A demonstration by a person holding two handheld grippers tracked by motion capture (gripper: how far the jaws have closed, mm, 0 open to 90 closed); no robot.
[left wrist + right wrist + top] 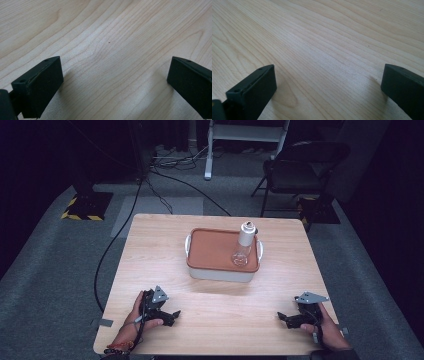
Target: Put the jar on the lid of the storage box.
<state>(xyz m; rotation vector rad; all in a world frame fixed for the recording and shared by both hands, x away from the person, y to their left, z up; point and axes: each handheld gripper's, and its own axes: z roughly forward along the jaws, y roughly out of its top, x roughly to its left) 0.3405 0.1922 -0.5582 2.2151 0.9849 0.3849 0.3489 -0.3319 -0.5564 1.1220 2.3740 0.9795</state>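
We hold left gripper (170, 316) at near-left part of wooden table (150, 250), jaws spread wide, nothing between, only bare wood grain under them. We hold right gripper (285, 318) at near-right part, jaws likewise spread wide over bare wood, empty. Grippers well apart, jaws pointing inward toward each other. White bin (220, 272) with orange lid (212, 249) sits mid-table, beyond both grippers. Clear bottle with silver cap (243, 245) stands on lid's right side, tilted, untouched, well apart from both grippers.
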